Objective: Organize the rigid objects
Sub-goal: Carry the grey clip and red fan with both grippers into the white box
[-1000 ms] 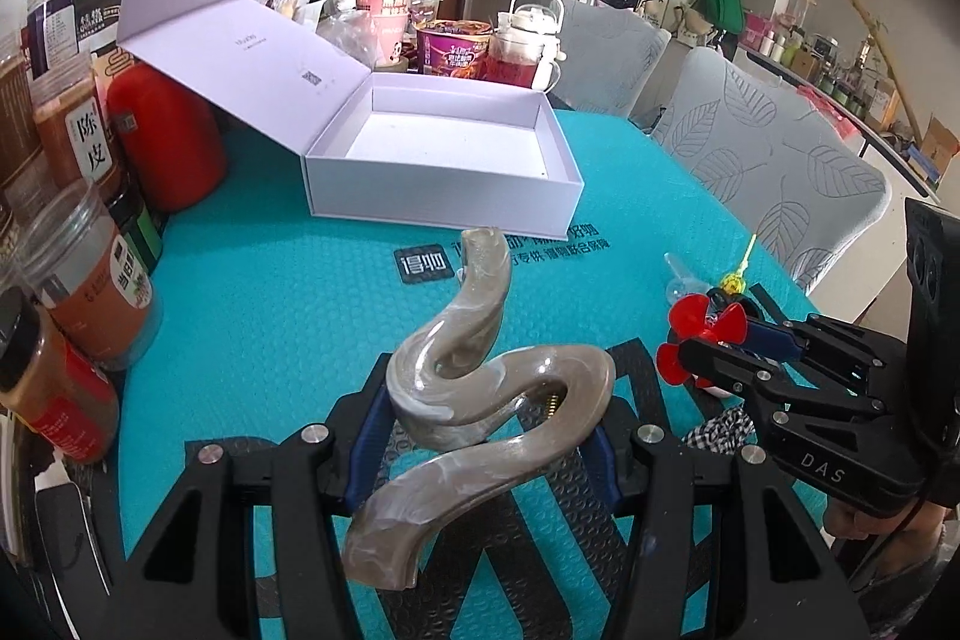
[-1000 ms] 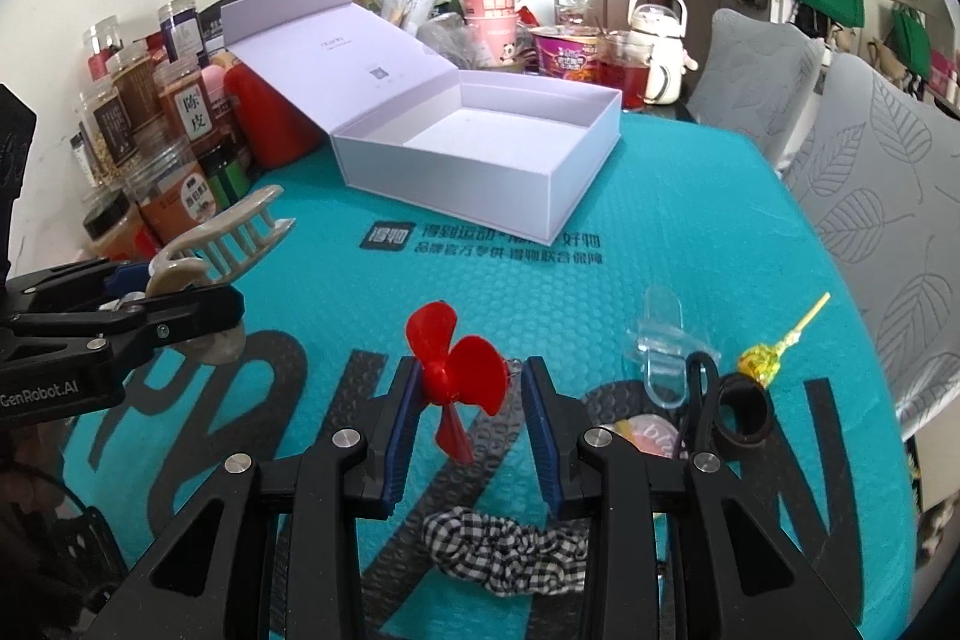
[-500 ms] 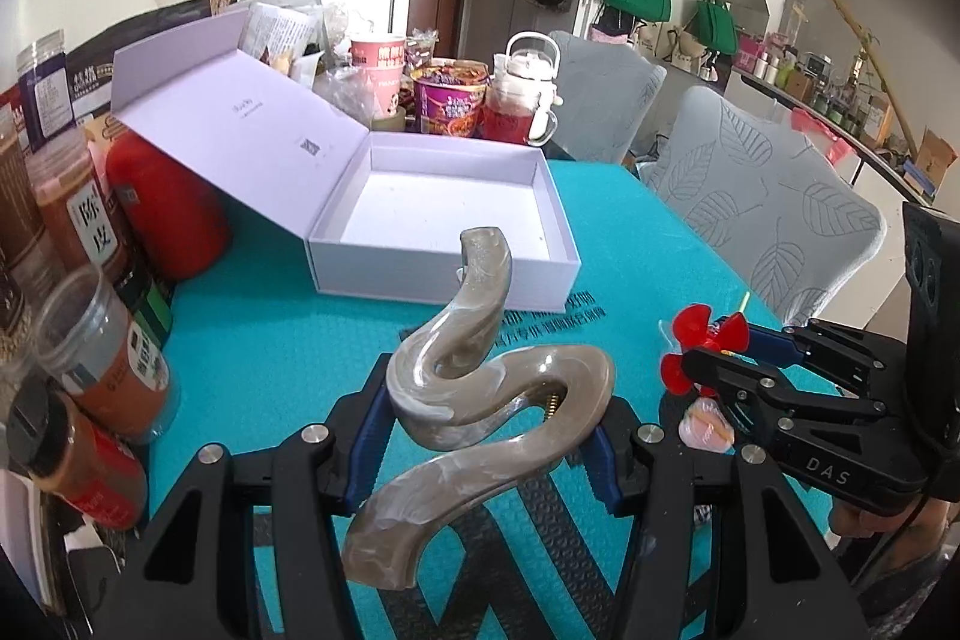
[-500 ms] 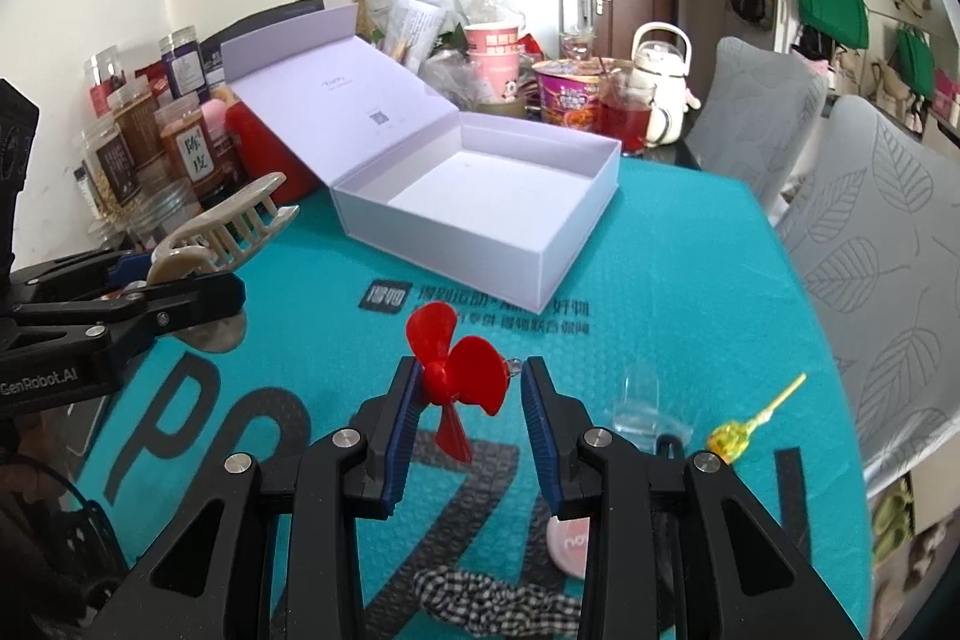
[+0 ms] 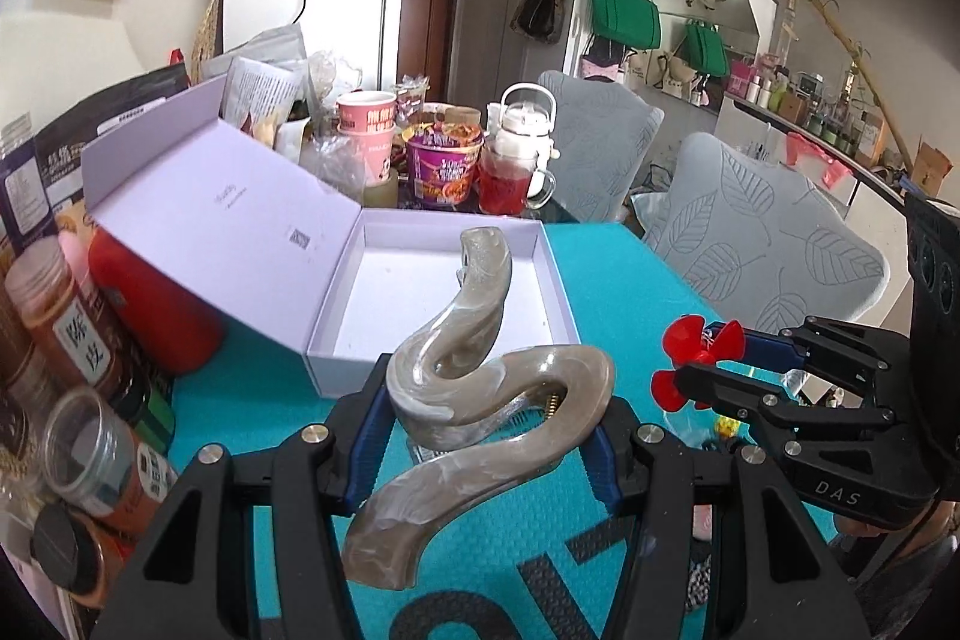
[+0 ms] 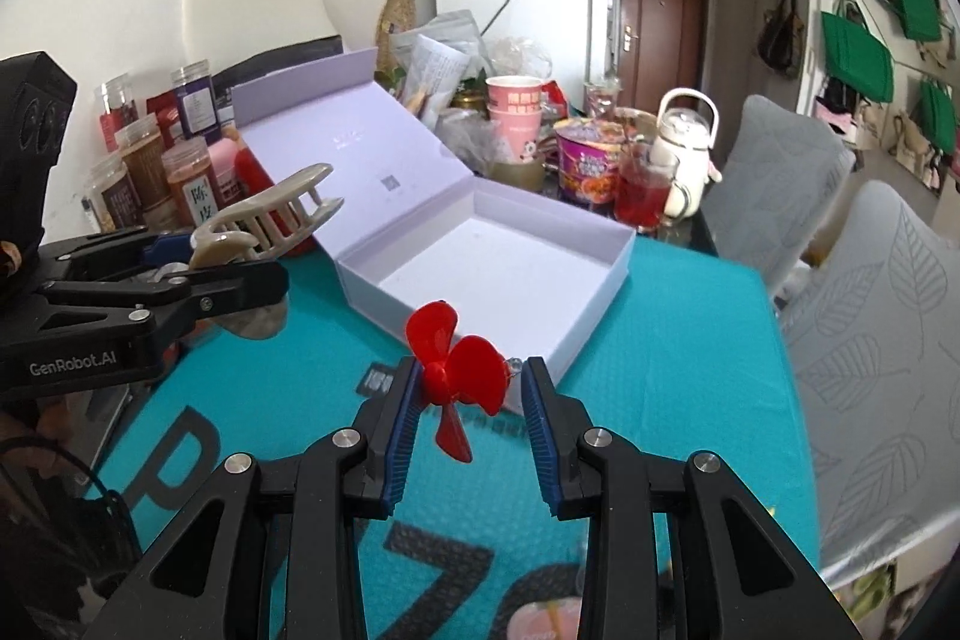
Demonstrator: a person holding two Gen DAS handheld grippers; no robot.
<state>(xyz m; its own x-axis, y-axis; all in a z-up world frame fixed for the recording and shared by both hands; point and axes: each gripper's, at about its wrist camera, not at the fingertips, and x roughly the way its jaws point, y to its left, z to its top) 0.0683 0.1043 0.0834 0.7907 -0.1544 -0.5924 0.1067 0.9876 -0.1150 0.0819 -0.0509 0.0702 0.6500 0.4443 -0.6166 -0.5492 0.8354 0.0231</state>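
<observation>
A beige marbled hair claw clip point(image 5: 480, 400) is pinched between the blue pads of my left gripper point(image 5: 489, 424), which is shut on it above the teal mat. My right gripper point(image 6: 471, 394) is shut on a small red propeller point(image 6: 462, 370), also held off the mat. An open lilac box point(image 6: 498, 280) with its lid point(image 5: 228, 214) folded back to the left lies just beyond both grippers; its inside is bare. From the right wrist view, the left gripper point(image 6: 240, 256) and the clip point(image 6: 270, 214) hang at the left. From the left wrist view, the right gripper point(image 5: 699, 358) and the propeller point(image 5: 684, 334) are at the right.
Spice jars point(image 5: 90, 460) and a red canister point(image 5: 150, 304) crowd the mat's left edge. Cups, a noodle bowl point(image 5: 444, 160) and a white teapot point(image 5: 522, 124) stand behind the box. Grey chairs point(image 5: 768, 244) line the right side. A pink item point(image 6: 540, 616) lies near the front.
Both grippers have risen and moved toward the box, each still holding its object. The scrunchie, clear piece and yellow pick on the mat have slipped out of view below.
</observation>
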